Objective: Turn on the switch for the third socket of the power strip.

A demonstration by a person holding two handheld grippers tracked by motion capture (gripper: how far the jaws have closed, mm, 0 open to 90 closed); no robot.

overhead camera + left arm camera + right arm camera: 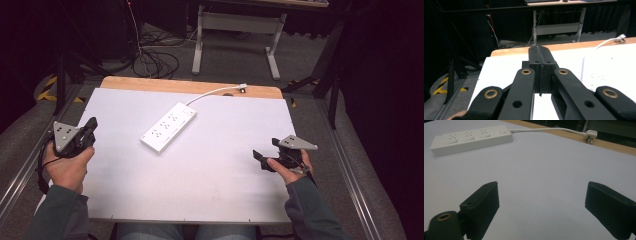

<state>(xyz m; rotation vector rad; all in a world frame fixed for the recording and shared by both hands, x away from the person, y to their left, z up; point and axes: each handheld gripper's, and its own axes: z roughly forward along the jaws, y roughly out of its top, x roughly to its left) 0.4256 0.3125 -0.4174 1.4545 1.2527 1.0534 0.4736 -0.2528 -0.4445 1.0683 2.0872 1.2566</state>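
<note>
Closest to the person, both forearms rest low over the near corners of the bench (200, 200), one at each side, with the wide white top left bare between them. It reads as a waiting stance: hands parked wide so nothing blocks the middle.

The left gripper (89, 131) sits at the left edge of the white surface, held in the left hand (65, 167). Its jaws are pressed flat together with nothing between them, as the left gripper view shows plainly; they point toward the far edge of the bench and the dark room beyond.

The right gripper (259, 157) is on the opposite side, near the right edge, angled inward. Its jaws stand wide apart and empty, hovering low over bare surface and aimed toward the centre. If anything is about to be picked up, I would guess this hand goes first.

Further out lies the white power strip (167, 126), flat and diagonal, well apart from both grippers, sockets facing up. Its cord (212, 92) curves off the far end toward the back, ending in a plug (242, 87) lying loose on the bare wooden strip (150, 84) along the far edge.

Beyond that, a floor with tangled cables (152, 60) and another table's legs (235, 40).
</note>
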